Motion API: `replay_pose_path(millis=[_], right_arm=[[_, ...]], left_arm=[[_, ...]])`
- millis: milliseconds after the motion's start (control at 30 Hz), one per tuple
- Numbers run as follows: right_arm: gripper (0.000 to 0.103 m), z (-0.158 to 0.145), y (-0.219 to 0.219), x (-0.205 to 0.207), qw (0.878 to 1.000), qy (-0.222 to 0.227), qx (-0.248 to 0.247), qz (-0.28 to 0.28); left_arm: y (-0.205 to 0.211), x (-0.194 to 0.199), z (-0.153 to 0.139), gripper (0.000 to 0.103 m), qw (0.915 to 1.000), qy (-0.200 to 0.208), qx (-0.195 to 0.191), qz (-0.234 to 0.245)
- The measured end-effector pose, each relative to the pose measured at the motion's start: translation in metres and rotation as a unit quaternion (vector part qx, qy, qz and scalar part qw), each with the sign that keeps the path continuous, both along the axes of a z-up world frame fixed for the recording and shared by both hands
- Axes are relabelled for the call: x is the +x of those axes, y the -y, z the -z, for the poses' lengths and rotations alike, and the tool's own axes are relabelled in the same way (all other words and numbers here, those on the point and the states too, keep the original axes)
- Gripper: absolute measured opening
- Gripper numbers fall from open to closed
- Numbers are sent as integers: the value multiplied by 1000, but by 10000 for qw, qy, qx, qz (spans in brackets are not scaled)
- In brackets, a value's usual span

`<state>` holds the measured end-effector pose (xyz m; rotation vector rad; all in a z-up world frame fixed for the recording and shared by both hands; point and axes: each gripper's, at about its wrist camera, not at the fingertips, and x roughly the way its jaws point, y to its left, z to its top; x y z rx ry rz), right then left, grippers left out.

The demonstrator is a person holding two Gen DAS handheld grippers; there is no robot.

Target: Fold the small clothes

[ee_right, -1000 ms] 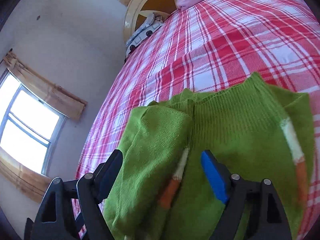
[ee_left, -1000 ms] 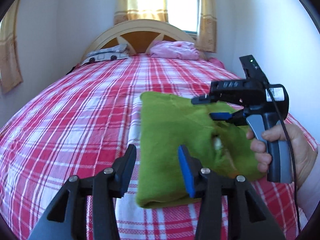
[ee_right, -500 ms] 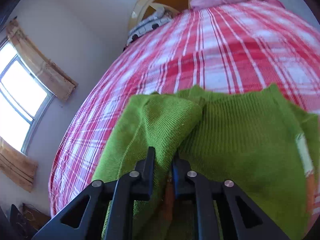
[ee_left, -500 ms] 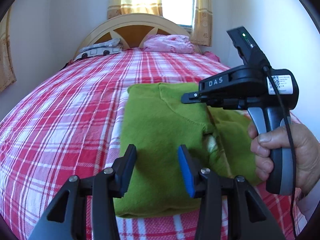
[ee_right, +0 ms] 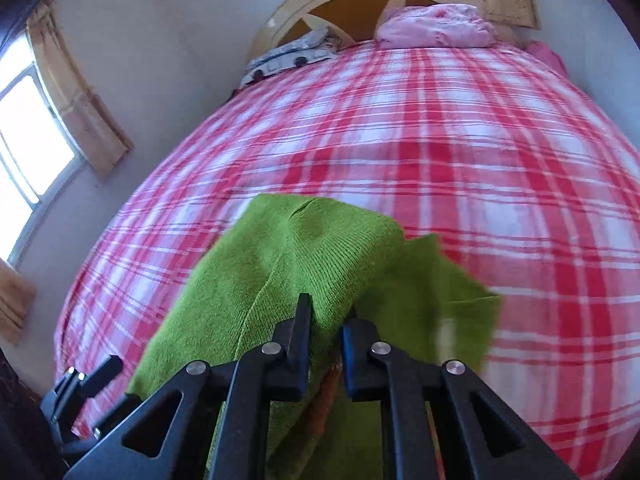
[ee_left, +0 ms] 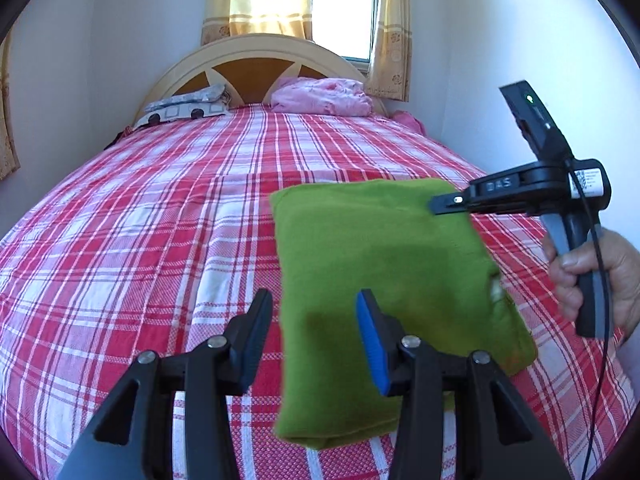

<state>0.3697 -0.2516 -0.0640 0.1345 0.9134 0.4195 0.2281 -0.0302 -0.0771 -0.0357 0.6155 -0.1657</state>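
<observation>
A green knitted garment (ee_left: 380, 264) lies folded on the red-and-white checked bed (ee_left: 160, 208). My right gripper (ee_right: 326, 320) is shut on a raised fold of the garment (ee_right: 312, 256), which drapes from the jaws. In the left wrist view the right gripper (ee_left: 440, 204), held by a hand (ee_left: 600, 276), pinches the garment's far right corner above the bed. My left gripper (ee_left: 316, 328) is open over the garment's near left edge, its pads not pressing on the cloth. An orange and white patch shows at the garment's right edge.
A pink pillow (ee_left: 320, 96) and a patterned pillow (ee_left: 184, 106) lie by the curved headboard (ee_left: 248, 68). Walls stand close on the bed's left and right sides. Curtained windows are behind the headboard and on the left wall.
My right gripper went from open over the garment to shut on a fold, then rose and rolled, lifting the cloth. The left gripper drifted slightly and stayed open.
</observation>
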Motion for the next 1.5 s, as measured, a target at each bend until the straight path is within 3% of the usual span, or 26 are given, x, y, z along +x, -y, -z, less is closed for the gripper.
replay_pose_path(millis=[133,267,367,500,600,733,967,1033,1233,1500], right_arm=[[12,10,23,10,9991,-186,-369,107],[12,30,21,14,9947,-179,-1004,83],[13,45,18,12,9930,-113,-1162,166],[25,40,37,1,9969,-89,-544,568],[31,21,62,-29,9951,-100,192,962],[45,5,57,-90,9969,45,208,753],[44,35,16,-150,9968,-7,-570,557],[32,43,11,-155,9965,-61,-627,545],[23,50,5,-162,9916,-148,-1032,762],[23,50,20,-172,9930,-383,-793,793]], left_arm=[[7,6,6,46,10000,-65,66,-1],[14,7,11,46,9998,-113,164,38],[23,9,20,47,9991,-178,375,104],[23,5,22,49,9984,-200,505,175],[17,1,21,61,9987,-188,457,77],[12,-2,23,62,9992,-280,295,-17],[22,-1,23,62,9973,-437,584,-101],[26,-1,24,62,9963,-486,701,-139],[29,-8,23,62,9950,-556,818,-141],[17,-14,17,68,9951,-625,759,-119]])
